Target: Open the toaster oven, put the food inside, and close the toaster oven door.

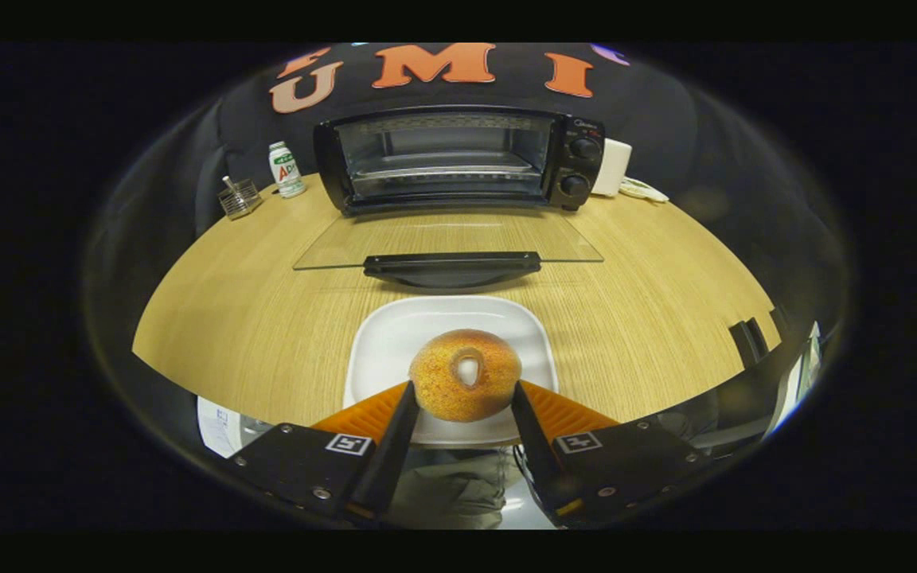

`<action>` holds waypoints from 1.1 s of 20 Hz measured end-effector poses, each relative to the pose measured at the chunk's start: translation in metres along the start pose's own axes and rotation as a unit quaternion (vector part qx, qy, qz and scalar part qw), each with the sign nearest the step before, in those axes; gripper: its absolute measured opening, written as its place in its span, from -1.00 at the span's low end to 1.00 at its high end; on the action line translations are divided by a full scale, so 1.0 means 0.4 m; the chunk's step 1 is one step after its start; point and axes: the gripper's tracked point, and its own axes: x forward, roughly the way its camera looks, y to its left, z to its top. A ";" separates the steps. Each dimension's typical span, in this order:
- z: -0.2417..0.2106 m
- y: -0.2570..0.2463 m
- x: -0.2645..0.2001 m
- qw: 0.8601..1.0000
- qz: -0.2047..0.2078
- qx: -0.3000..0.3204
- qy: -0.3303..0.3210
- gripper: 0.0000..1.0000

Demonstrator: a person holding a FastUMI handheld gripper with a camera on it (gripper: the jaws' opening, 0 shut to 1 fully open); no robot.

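your gripper [465, 394] had its two fingers closed in against the sides of the bagel [465, 374], one on each flank, so it looked clamped on the food. the bagel sat between the fingertips, over the near half of the white plate [395, 334]; whether it rested on the plate or hung just clear of it you could not tell from that angle. beyond the plate, on the wooden table [228, 318], the oven door [450, 243] lay folded down flat, its dark handle toward you. behind it the toaster oven [458, 159] stood open, the rack visible inside, knobs on the right. a can [286, 169] and a small wire basket [239, 197] stood off to the left.

the step in hand seemed to be carrying the food in. you would do well to keep the squeeze gentle, lift high enough to pass over the door handle, go straight ahead, and set the bagel down mid-rack before letting go.
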 end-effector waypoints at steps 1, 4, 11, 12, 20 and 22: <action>0.019 0.006 -0.009 1.000 0.003 0.000 -0.007 0.32; 0.090 0.010 -0.040 0.999 0.007 -0.006 -0.032 0.25; 0.269 0.019 -0.053 0.996 0.009 -0.033 -0.081 0.24; 0.293 0.018 -0.044 0.996 0.007 -0.038 -0.086 0.24; 0.460 0.054 0.057 0.992 0.017 -0.051 -0.110 0.24; 0.489 0.066 0.080 0.992 0.026 -0.046 -0.113 0.24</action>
